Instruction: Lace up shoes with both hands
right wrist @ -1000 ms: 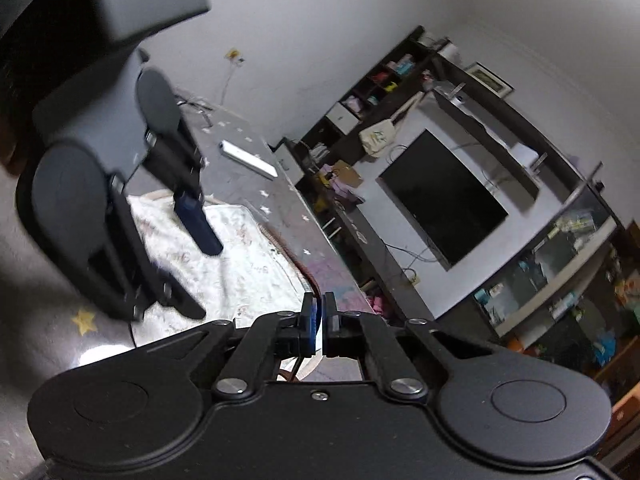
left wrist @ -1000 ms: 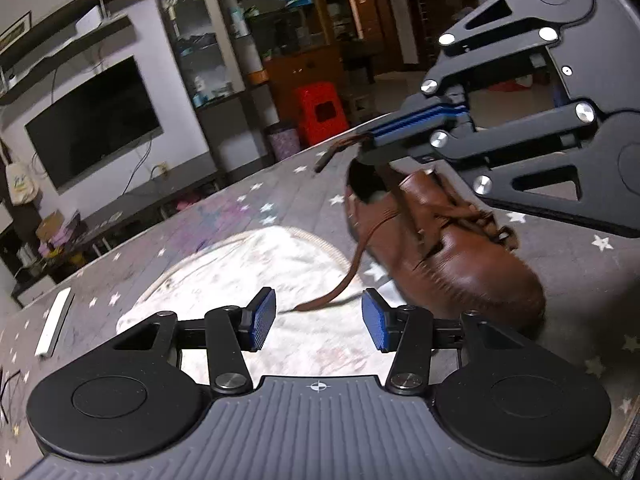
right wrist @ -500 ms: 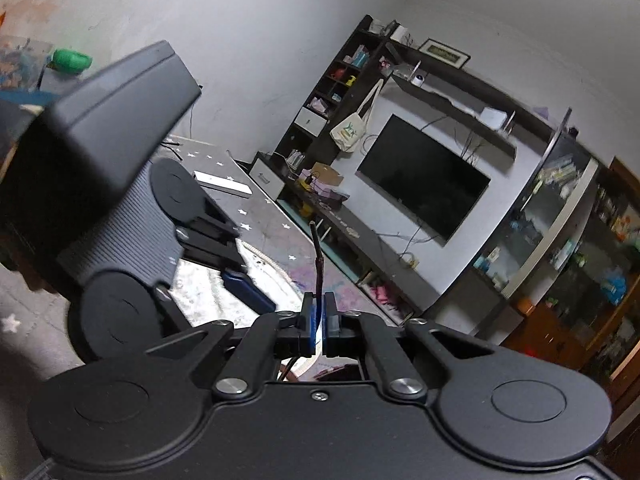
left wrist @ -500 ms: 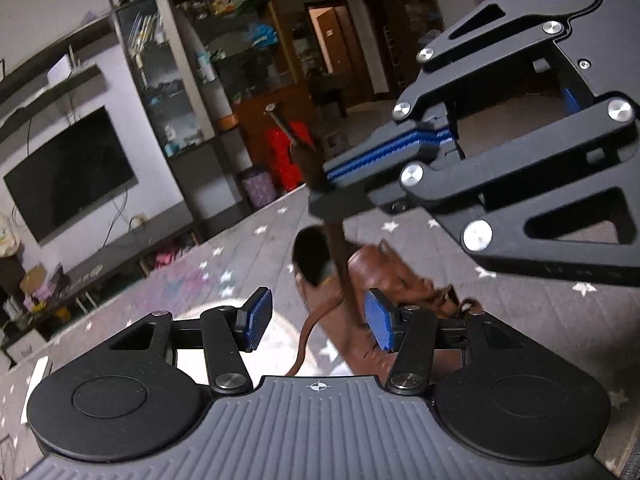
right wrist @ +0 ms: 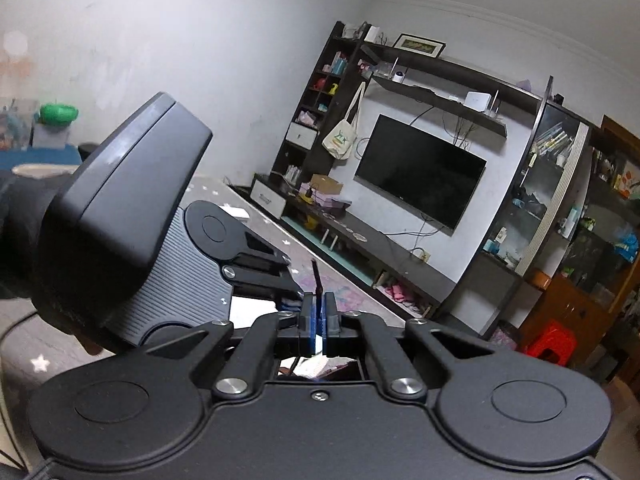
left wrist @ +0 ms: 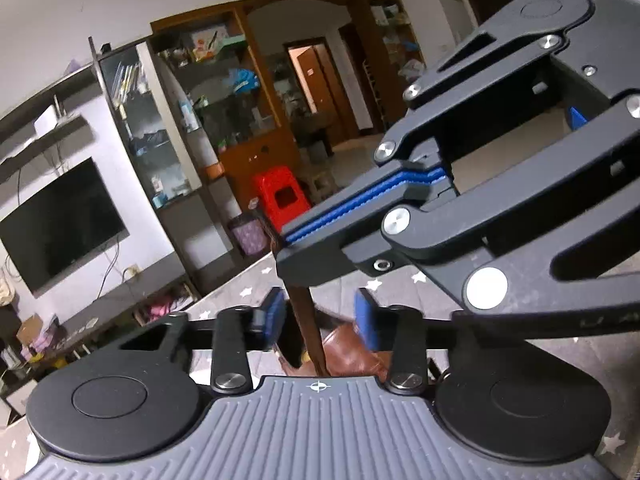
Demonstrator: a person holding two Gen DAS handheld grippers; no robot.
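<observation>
Lace (left wrist: 308,320) now between left gripper (left wrist: 320,314) fingers.

A home living room: wall-mounted television (right wrist: 420,170), cluttered display shelves (left wrist: 208,92), red plastic stool (left wrist: 282,196)

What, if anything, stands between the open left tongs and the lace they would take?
Nothing visible does. The lace hangs taut from the shut right tongs straight down through the gap of the left tongs, towards the shoe below. The blue pads stand clear on either side.
</observation>
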